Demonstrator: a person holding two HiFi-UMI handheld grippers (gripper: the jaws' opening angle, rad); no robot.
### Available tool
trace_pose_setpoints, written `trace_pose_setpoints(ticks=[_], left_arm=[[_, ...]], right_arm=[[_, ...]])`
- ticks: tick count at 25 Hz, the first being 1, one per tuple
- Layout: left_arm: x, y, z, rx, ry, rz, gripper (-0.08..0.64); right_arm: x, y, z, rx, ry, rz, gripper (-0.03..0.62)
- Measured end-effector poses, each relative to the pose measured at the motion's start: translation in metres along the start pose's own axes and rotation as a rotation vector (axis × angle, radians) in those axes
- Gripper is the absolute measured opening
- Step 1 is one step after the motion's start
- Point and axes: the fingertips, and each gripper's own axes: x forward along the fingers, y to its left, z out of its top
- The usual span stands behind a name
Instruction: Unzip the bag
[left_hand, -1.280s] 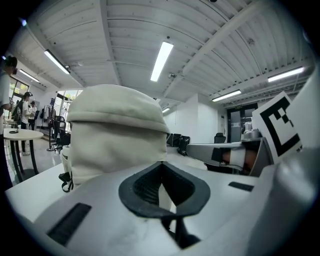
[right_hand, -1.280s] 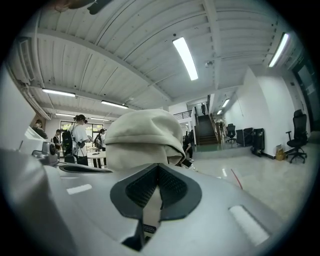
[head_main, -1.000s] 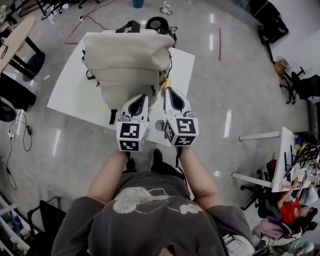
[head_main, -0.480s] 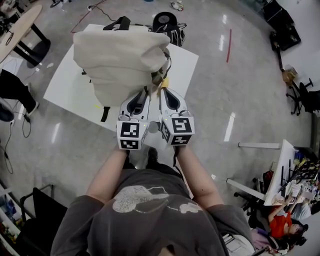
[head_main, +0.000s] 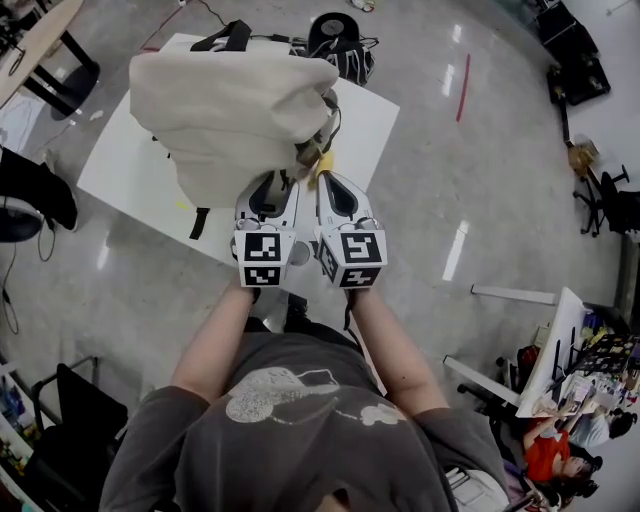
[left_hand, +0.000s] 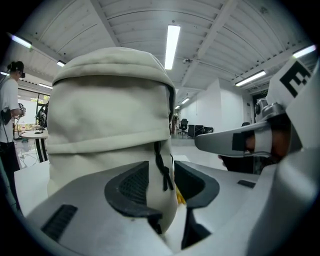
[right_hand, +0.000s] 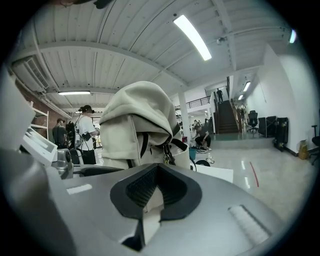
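Note:
A cream backpack (head_main: 230, 110) stands on the white table (head_main: 365, 120). Both grippers are at its near right corner. My left gripper (head_main: 272, 178) is open, and its jaws have just been opening. In the left gripper view a fold of the bag (left_hand: 110, 120) and a black zipper cord (left_hand: 162, 170) hang loose between its pads, with a yellow tag (left_hand: 180, 197) behind them. My right gripper (head_main: 328, 178) is just to the right. In the right gripper view it (right_hand: 156, 172) is shut, with a strip of cream bag fabric (right_hand: 150, 202) pinched between its pads. Metal zipper pulls (right_hand: 166, 155) dangle just beyond it.
Black bags and gear (head_main: 340, 45) lie on the floor beyond the table. A desk and a chair (head_main: 40, 190) stand at the left. People (right_hand: 85, 135) stand further off in the room. The polished floor surrounds the table.
The left gripper's jaws have spread apart where they were shut before. Both grippers have sunk slightly at the bag's corner. The right gripper stays shut.

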Motion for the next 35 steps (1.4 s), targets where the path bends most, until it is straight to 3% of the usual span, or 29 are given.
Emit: trace_pose_setpoints(ticks=[6, 13, 28, 35], left_arm=[[0.013, 0.007, -0.001, 0.019, -0.021, 0.063, 0.156], [0.016, 0.008, -0.001, 0.026, -0.013, 0.082, 0.138], [-0.005, -0.002, -0.001, 0.042, -0.025, -0.075, 0.054], [-0.02, 0.009, 0.004, 0.035, -0.044, -0.083, 0.041]], right_arm=[[0.004, -0.008, -0.007, -0.008, 0.019, 0.0, 0.0], [0.009, -0.008, -0.008, -0.013, 0.027, 0.008, 0.0], [0.015, 0.011, -0.01, -0.014, 0.031, 0.007, 0.0], [0.014, 0.013, -0.014, -0.005, 0.041, -0.021, 0.0]])
